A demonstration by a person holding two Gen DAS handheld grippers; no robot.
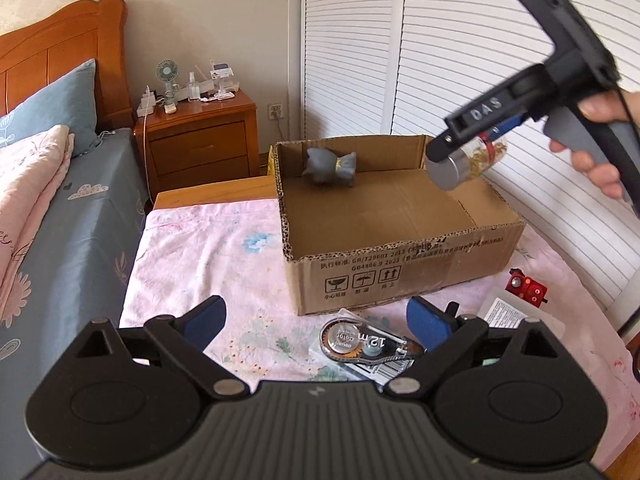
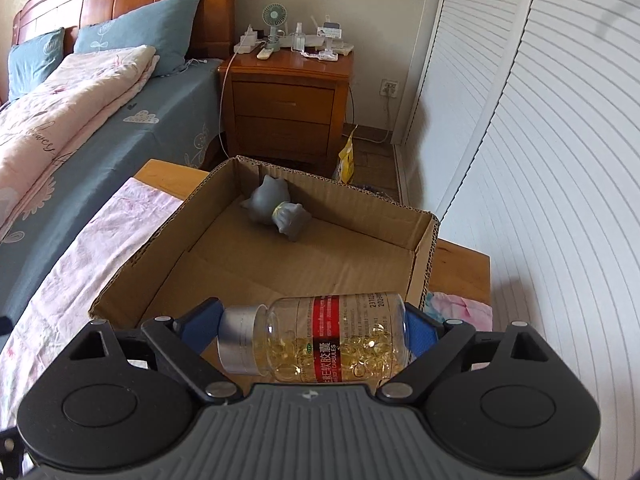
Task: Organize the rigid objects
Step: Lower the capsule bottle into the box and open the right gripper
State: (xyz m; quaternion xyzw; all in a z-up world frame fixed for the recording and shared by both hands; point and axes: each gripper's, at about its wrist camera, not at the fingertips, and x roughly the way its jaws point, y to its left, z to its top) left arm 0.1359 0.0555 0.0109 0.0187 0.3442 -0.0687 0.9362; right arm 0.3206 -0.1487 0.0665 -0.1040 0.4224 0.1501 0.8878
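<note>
Nearest the left wrist camera, the left gripper (image 1: 316, 322) hovers low over a pink floral cloth (image 1: 208, 256), its blue-padded fingers (image 1: 206, 316) spread wide with nothing between them; a correction tape dispenser (image 1: 368, 342) lies on the cloth just below the gap, and a small red toy (image 1: 526, 286) sits off to the right. Beyond them stands an open cardboard box (image 1: 400, 272) with a grey cat figurine (image 1: 330, 166) lying in its far corner. Above the box's right side, a person's hand (image 1: 600, 140) grips the handle of the right gripper (image 2: 314, 334), angled downward toward the box. From the right wrist camera, its fingers pinch a clear capsule bottle (image 2: 320, 340) end to end — silver cap against one pad, base against the other — held sideways above the box's near edge. Farther back are a bed (image 2: 80, 92) and a wooden nightstand (image 2: 286, 96)
</note>
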